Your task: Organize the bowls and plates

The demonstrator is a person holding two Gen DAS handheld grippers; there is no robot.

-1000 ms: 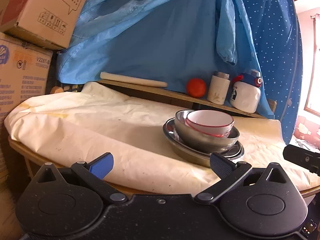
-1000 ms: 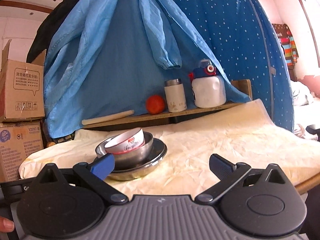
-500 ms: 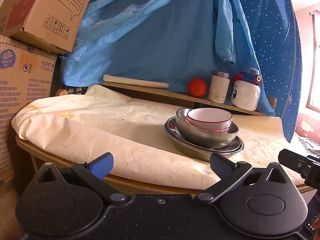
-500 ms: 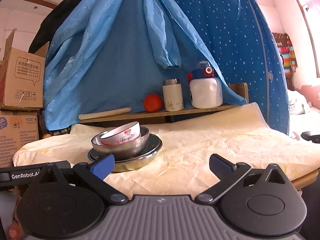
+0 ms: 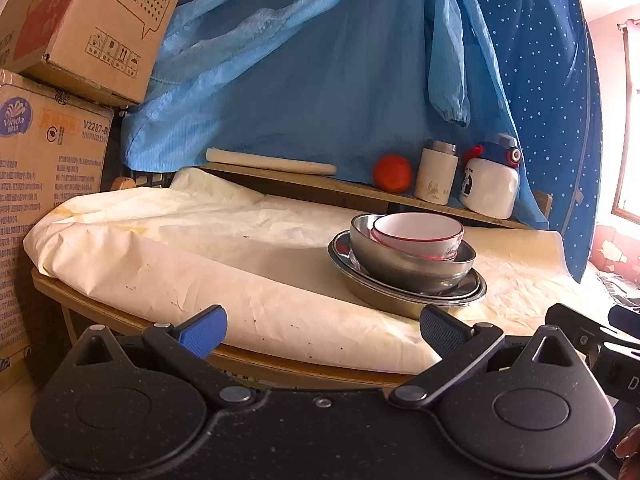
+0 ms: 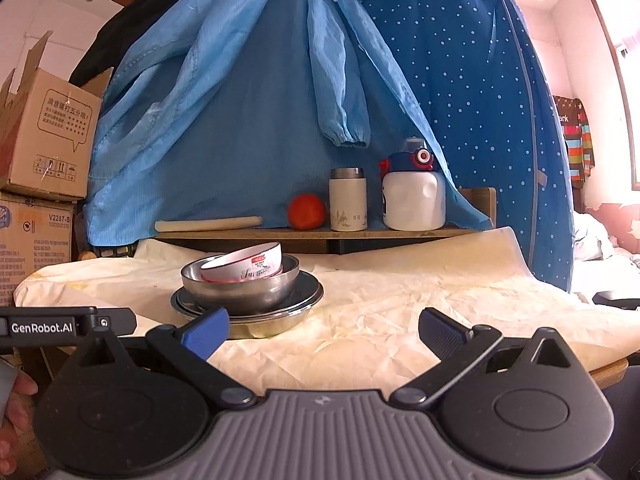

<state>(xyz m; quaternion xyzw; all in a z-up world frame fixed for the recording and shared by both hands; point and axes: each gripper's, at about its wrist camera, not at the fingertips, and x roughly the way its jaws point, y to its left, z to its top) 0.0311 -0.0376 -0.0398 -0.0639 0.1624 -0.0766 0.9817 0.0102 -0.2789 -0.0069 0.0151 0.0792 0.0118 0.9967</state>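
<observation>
1. A large blue garment hung as a backdrop behind everything, with a darker dotted blue fabric draped to its right.
2. Stacked cardboard boxes stood at the left, beside the table.
3. The table was covered by a crumpled cream sheet, and a wooden shelf ran along its far edge.
4. The left gripper was held low, short of the table's near edge, its two blue-padded fingers spread wide with nothing between them.
5. The right gripper hovered just over the near side of the sheet, its fingers likewise spread wide and empty; its left pad overlapped the plate's rim in the right wrist view, though contact could not be told.
6. A steel plate lay on the sheet at the bottom of a stack, left of centre in the right wrist view.
7. A steel bowl sat nested in the plate.
8. A white bowl with a red rim rested tilted inside the steel bowl.
9. On the shelf stood a white bottle with a blue and red cap, a cream flask just beside it, and a pale rolling pin lying farther left.
10. An orange fruit sat beside the flask.
</observation>
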